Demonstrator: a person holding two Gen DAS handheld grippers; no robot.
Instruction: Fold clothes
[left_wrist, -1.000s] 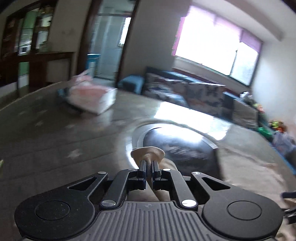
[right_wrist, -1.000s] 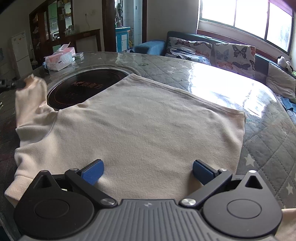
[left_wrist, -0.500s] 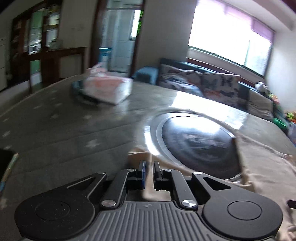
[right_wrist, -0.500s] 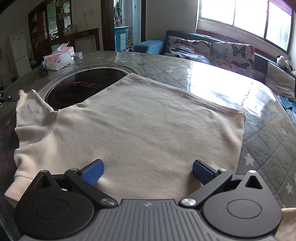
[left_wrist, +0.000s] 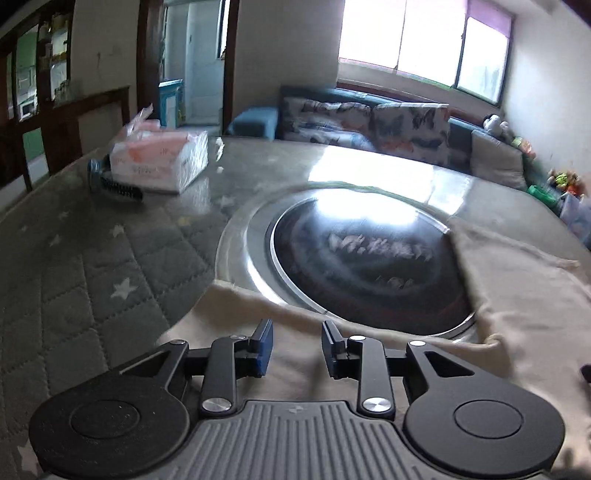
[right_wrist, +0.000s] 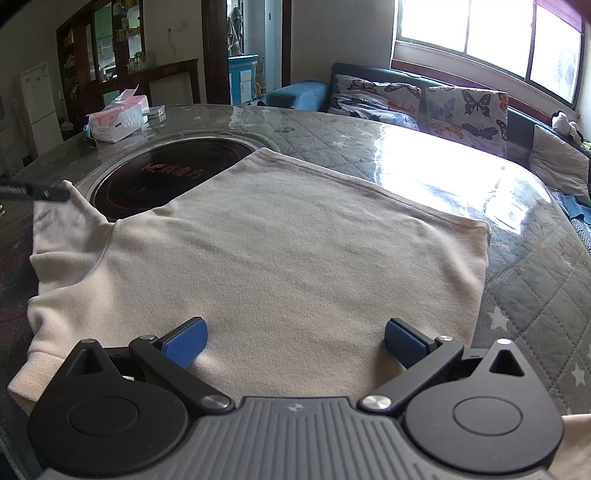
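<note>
A cream sweatshirt (right_wrist: 280, 258) lies spread flat on the round quilted table, partly over the black inset hob. Its left sleeve (right_wrist: 62, 225) lies flat at the left. My right gripper (right_wrist: 295, 341) is wide open just above the shirt's near part, holding nothing. My left gripper (left_wrist: 297, 345) is partly open above the sleeve cloth (left_wrist: 243, 314), with nothing between its pads. Its tip also shows at the far left of the right wrist view (right_wrist: 33, 192), right by the sleeve end.
A black round hob (left_wrist: 365, 258) with a metal rim is set into the table. A tissue pack (left_wrist: 159, 162) and a dark brush (left_wrist: 118, 186) lie at the far left. A sofa with butterfly cushions (right_wrist: 424, 99) stands beyond the table's far edge.
My left gripper held the sleeve end up, lowered it to the table and opened, letting it go. The sleeve now lies flat. The right gripper has not moved.
</note>
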